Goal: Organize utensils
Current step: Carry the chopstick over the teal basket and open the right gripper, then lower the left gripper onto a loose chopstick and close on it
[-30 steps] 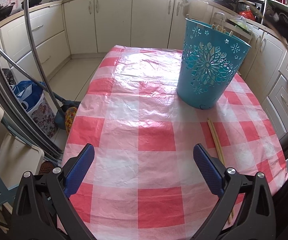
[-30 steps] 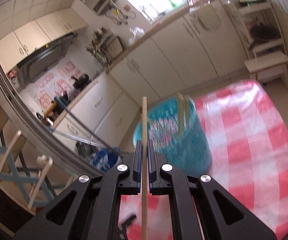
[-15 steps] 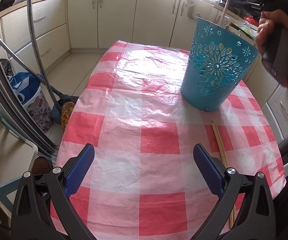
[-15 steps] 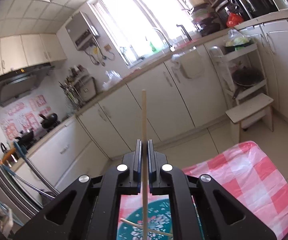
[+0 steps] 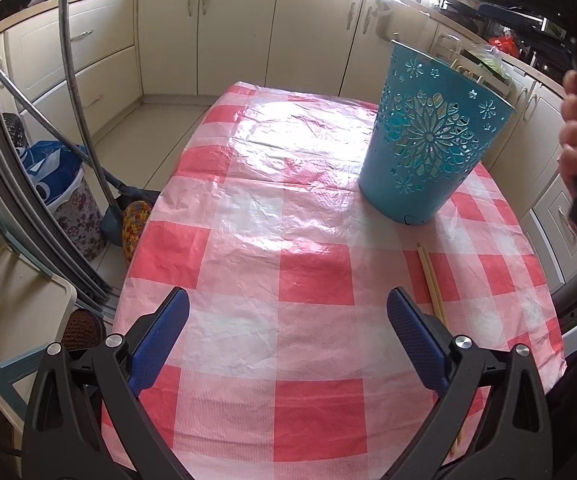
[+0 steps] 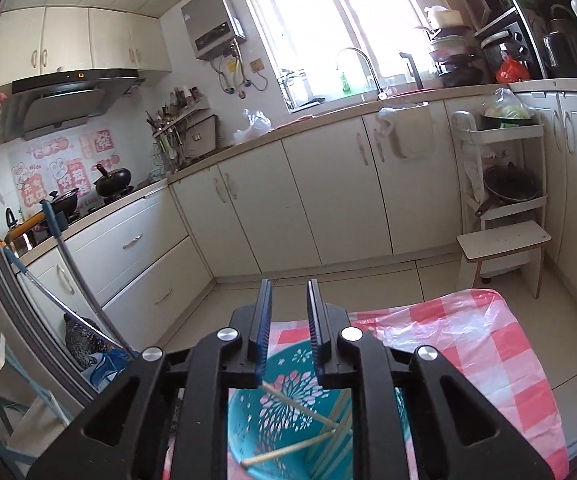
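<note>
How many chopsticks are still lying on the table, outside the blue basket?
2. The chopsticks lie side by side on the checked tablecloth, in front of the blue basket. Their near ends are hidden behind the left gripper.

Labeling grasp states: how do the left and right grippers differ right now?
The left gripper has its jaws spread wide; the right gripper has them only narrowly parted. The left gripper sits low over the checked tablecloth, beside the two chopsticks lying there; the right gripper is directly above the teal basket, which holds chopsticks. Both are empty, with blue pads.
</note>
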Demonstrator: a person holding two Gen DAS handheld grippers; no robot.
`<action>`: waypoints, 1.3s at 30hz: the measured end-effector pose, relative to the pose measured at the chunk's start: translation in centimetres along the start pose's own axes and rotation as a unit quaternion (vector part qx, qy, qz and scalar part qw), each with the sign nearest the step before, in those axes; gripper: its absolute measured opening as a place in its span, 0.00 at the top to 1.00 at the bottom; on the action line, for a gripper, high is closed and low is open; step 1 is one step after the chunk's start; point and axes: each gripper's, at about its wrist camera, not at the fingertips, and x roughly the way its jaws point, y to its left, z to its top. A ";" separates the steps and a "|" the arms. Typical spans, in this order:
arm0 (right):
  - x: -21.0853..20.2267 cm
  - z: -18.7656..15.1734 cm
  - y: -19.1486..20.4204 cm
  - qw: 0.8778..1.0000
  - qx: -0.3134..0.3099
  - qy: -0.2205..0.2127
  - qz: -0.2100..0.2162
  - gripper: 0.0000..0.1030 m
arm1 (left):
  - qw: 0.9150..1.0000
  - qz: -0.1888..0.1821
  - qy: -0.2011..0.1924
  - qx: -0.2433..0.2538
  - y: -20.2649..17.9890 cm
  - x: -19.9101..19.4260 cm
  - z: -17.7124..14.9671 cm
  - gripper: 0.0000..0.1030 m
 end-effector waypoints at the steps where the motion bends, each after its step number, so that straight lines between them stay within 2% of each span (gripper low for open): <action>1: -0.9 -0.3 0.1 1.000 -0.003 0.000 0.002 0.73 | 1.000 0.000 -0.001 0.001 0.0 -0.2 0.0 0.08; 4: -3.2 -1.7 0.0 1.000 -0.011 0.012 0.002 0.66 | 1.000 0.002 -0.004 0.003 -0.3 -0.7 -0.1 0.08; 6: -4.3 -3.3 -0.3 0.999 -0.017 0.035 -0.003 0.64 | 1.000 0.003 -0.004 0.004 -0.3 -1.0 -0.2 0.08; 10: -5.1 -8.6 -1.5 0.992 -0.020 0.119 -0.021 0.62 | 1.000 0.007 -0.005 0.007 -0.6 -1.7 -0.3 0.08; 13: -4.6 -13.3 -2.7 0.980 -0.016 0.194 -0.034 0.62 | 1.000 0.010 -0.006 0.010 -0.7 -2.2 -0.6 0.08; 15: -4.4 -15.8 -3.0 0.973 -0.011 0.227 -0.037 0.63 | 1.000 0.010 -0.006 0.008 -0.5 -2.5 -0.7 0.08; 17: -4.3 -17.5 -2.8 0.968 -0.016 0.246 -0.037 0.70 | 1.000 0.012 -0.004 0.006 -0.3 -2.7 -0.9 0.08; 21: -3.4 -19.3 -2.1 0.963 -0.036 0.263 -0.043 0.72 | 1.000 0.016 0.000 0.002 0.1 -2.9 -1.3 0.08; 33: -1.7 -19.9 -1.7 0.953 -0.079 0.280 -0.084 0.74 | 1.000 0.017 0.006 -0.003 0.4 -2.8 -1.8 0.08; 38: -2.2 -19.9 -2.4 0.946 -0.114 0.294 -0.080 0.89 | 1.000 0.016 0.007 -0.003 0.4 -2.9 -1.8 0.08; 39: -2.5 -19.8 -2.8 0.945 -0.113 0.297 -0.079 0.90 | 1.000 0.014 0.007 -0.003 0.4 -2.9 -1.8 0.08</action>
